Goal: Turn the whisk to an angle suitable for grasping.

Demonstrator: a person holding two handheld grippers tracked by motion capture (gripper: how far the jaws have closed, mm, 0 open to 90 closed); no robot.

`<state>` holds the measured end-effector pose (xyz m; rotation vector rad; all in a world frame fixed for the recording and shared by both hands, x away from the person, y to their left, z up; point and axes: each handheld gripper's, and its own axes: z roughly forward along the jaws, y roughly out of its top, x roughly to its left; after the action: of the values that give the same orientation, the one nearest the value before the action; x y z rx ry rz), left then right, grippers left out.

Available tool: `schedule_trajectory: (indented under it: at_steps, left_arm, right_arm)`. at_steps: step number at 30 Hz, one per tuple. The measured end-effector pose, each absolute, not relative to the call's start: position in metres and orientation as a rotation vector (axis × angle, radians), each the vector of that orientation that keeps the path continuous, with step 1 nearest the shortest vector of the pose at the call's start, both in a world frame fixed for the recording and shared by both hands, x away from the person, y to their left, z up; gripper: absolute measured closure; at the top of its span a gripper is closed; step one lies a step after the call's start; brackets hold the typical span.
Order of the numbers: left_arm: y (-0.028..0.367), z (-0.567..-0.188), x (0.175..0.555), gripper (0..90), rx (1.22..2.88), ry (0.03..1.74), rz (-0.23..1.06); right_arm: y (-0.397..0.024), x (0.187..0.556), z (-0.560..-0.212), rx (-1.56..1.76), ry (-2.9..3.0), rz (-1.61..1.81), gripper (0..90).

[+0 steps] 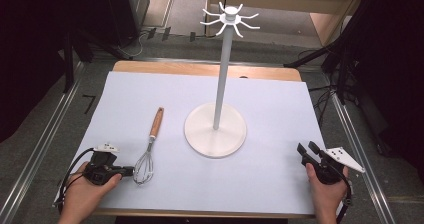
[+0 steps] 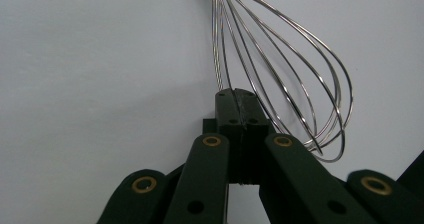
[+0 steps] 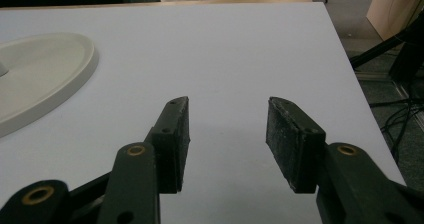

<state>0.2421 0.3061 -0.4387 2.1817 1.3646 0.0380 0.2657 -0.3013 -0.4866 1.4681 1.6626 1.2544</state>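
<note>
Barely begun: whisk [image 1: 148, 154] flat on desk [image 1: 260, 114] beside stand [image 1: 215, 130], left tongs [image 1: 131, 171] shut at its wires, gripping nothing, right tongs [image 3: 227, 134] open, empty; lifting and hanging left.

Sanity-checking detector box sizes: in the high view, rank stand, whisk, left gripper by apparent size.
1. Stand, clearly largest.
2. Whisk.
3. Left gripper, partly hidden by the hand and nearer the camera, so its gap to the whisk is unsure.

The left hand [image 1: 82, 191] holds the left tongs [image 1: 131, 171] low at the near left of the desk [image 1: 270, 99], jaws pressed together and pointing right, while the right hand [image 1: 327, 191] holds the right tongs [image 1: 307, 148] at the near right, jaws parted with nothing between them.
</note>
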Motion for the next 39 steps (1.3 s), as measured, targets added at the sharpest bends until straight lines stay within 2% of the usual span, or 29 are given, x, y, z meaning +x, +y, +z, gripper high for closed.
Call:
schedule_trajectory:
  at_steps: [7,10,12,13,14,15,21,26,31,39]
  left_arm:
    - [0.298,-0.437,0.247,90.0,2.182,1.336,0.01]
    - [0.302,-0.432,0.253,90.0,2.147,1.409,0.117]
    - [0.307,-0.426,0.258,71.9,2.112,1.478,0.163]
    - [0.307,-0.426,0.258,66.5,2.112,1.478,0.163]
    - [0.308,-0.422,0.261,66.5,2.106,1.503,0.197]
    - [0.308,-0.417,0.266,59.1,2.091,1.524,0.209]
    - [0.3,-0.408,0.287,48.3,2.078,1.57,0.155]
    - [0.287,-0.411,0.3,40.2,2.119,1.629,0.178]
    - [0.277,-0.413,0.308,39.2,2.153,1.653,0.175]
    - [0.264,-0.415,0.318,47.1,2.184,1.651,0.147]
  right_arm:
    - [-0.301,0.266,-0.487,1.471,1.664,1.254,53.7]
    - [-0.302,0.266,-0.487,1.467,1.664,1.259,53.2]
    - [-0.302,0.266,-0.487,1.47,1.662,1.258,52.7]
    - [-0.302,0.266,-0.487,1.47,1.662,1.258,52.7]
    - [-0.302,0.266,-0.487,1.469,1.661,1.257,52.5]
    - [-0.302,0.266,-0.487,1.471,1.662,1.254,52.0]
    - [-0.302,0.266,-0.487,1.474,1.666,1.256,51.3]
    - [-0.302,0.267,-0.487,1.478,1.676,1.261,51.3]
    - [-0.302,0.267,-0.487,1.476,1.682,1.267,51.4]
    - [-0.302,0.268,-0.487,1.477,1.693,1.264,51.6]
